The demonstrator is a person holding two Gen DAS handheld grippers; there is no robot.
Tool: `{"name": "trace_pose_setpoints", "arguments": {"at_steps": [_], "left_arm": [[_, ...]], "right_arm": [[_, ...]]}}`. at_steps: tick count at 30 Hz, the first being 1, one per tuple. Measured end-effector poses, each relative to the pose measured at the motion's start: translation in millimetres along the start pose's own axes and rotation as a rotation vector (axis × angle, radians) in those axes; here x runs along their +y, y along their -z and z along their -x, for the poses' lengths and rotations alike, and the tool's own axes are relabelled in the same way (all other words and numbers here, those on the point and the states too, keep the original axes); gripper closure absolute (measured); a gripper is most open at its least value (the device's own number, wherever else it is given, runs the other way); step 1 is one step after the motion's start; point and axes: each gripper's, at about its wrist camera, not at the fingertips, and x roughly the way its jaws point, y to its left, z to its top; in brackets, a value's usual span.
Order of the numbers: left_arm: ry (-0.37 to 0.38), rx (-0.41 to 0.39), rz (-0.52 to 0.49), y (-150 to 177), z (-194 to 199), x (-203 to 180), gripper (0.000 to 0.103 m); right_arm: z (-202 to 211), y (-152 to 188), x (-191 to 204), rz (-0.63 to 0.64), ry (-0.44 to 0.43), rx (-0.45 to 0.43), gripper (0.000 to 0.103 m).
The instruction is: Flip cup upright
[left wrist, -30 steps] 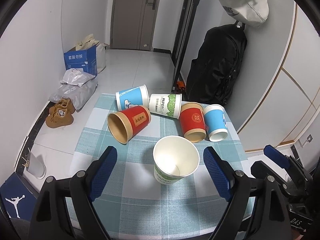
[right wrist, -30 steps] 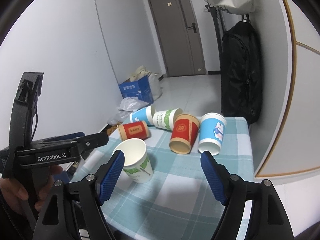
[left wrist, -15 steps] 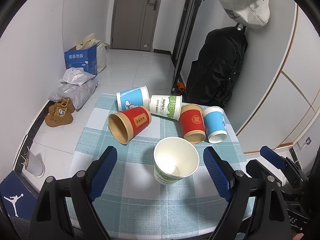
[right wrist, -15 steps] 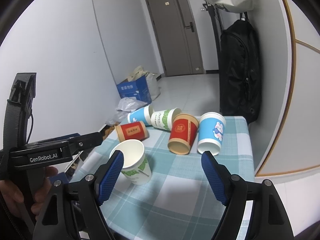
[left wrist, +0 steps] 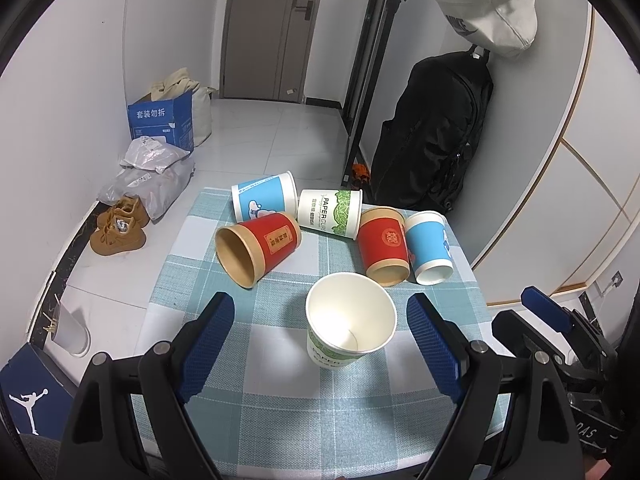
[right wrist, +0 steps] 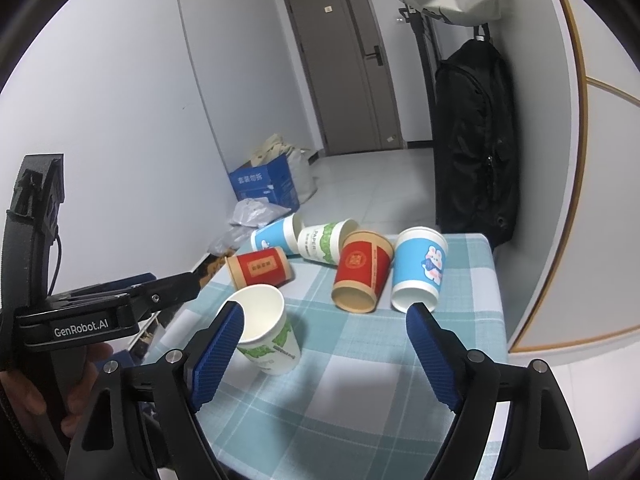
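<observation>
One white-and-green cup (left wrist: pixel 351 326) upright, mouth up, five cups (left wrist: pixel 256 249) on their sides.

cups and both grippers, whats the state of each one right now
white-green cup near: upright, empty
white-green cup far: on its side
red cup left: on its side
red cup right: on its side
blue cup left: on its side
blue cup right: on its side
left gripper: open
right gripper: open
</observation>
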Motion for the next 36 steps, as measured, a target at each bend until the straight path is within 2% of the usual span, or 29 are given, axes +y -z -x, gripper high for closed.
{"name": "trace_pose_setpoints", "arguments": {"at_steps": [19,36], "left_arm": [[-0.038,0.001,0.004,0.9,2.9,1.5,0.018],[-0.041,-0.014,-0.010,1.3,3.2,-0.8,0.018]], "right_arm": [[4.8,-1.0,-3.0,-0.019,0.011,-0.017,0.019],[8.3,-2.4,-4.9,-0.024,0.023,-0.025,0.019]]}}
